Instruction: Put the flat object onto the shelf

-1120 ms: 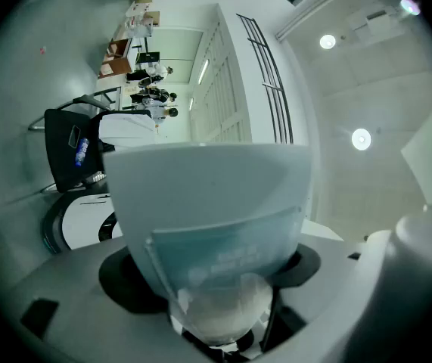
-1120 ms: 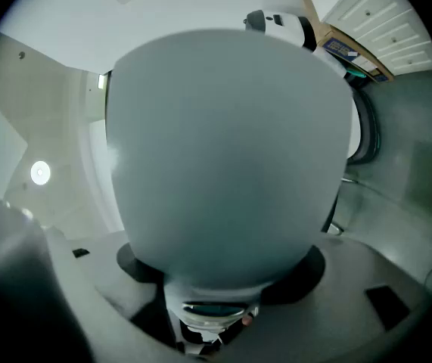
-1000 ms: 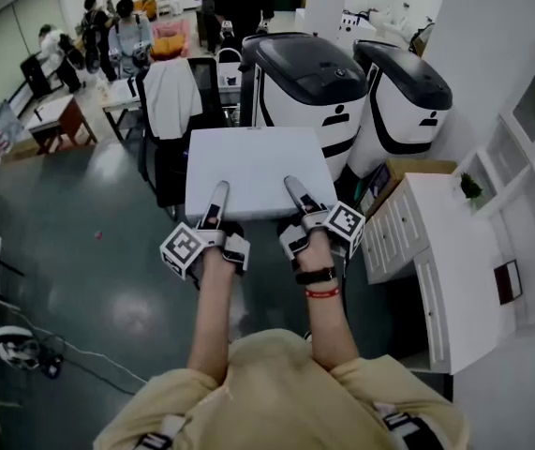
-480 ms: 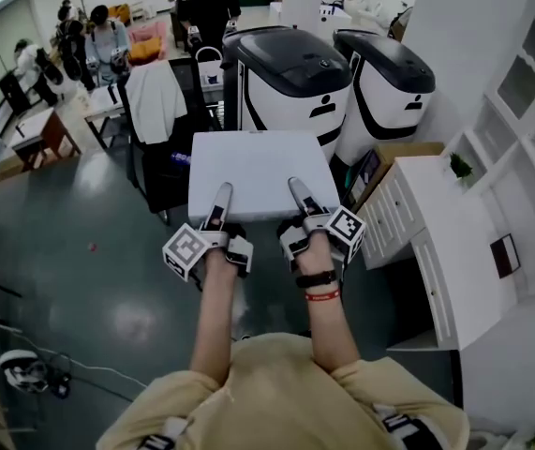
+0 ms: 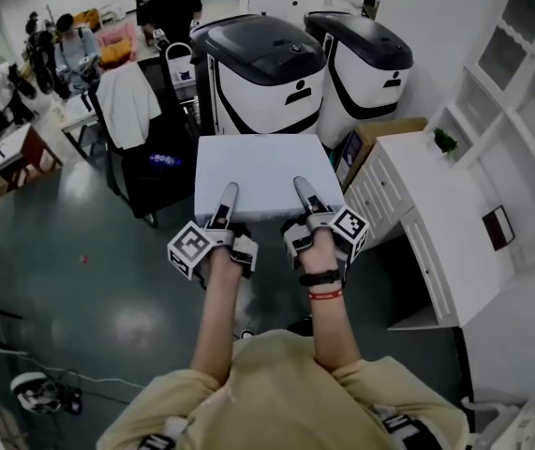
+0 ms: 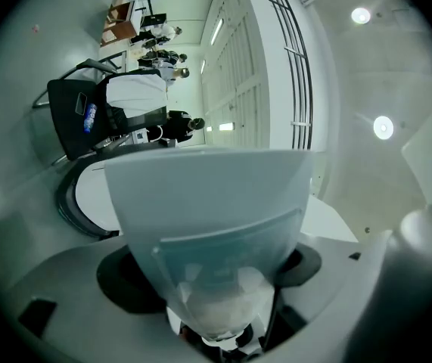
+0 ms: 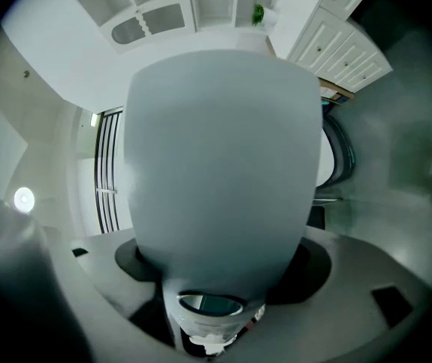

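The left tongs point(image 5: 226, 198) and right tongs point(image 5: 303, 192) pinched the near edge of the flat white board point(image 5: 262, 167), up in the air. The white shelf point(image 5: 518, 101) stood to the right, nearer the right tongs.

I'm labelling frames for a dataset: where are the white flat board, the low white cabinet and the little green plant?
white flat board point(image 5: 260, 169), head view, middle of its top face
low white cabinet point(image 5: 440, 223), head view, bare part of its top
little green plant point(image 5: 446, 142), head view, its leaves
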### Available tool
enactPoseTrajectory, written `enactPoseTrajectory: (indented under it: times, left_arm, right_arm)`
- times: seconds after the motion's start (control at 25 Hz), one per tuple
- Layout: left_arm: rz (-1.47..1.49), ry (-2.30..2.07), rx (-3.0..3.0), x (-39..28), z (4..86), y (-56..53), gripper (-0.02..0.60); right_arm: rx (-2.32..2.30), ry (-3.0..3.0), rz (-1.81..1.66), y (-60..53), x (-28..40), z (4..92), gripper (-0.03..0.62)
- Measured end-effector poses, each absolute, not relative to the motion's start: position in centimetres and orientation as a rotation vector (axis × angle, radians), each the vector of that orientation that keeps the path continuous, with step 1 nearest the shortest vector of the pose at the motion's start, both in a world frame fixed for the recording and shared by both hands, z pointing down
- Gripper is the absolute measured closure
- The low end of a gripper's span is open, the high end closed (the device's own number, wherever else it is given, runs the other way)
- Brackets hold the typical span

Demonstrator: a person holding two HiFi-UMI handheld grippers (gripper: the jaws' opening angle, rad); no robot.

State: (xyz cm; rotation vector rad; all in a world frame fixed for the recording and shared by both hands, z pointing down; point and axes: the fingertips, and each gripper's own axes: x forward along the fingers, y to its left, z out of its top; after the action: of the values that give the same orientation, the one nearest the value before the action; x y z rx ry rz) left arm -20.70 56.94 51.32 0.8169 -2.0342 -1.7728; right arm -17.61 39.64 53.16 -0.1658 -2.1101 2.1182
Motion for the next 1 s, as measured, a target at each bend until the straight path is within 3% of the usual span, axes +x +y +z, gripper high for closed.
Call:
enactPoseTrajectory:
  times: [1.0]
  left_arm:
    - [-1.468,-1.754,1.022,-21.9,52.8,27.8,0.207]
  right_arm:
    - [0.262,-2.231,2.318,12.6,-13.4,54.0,0.246]
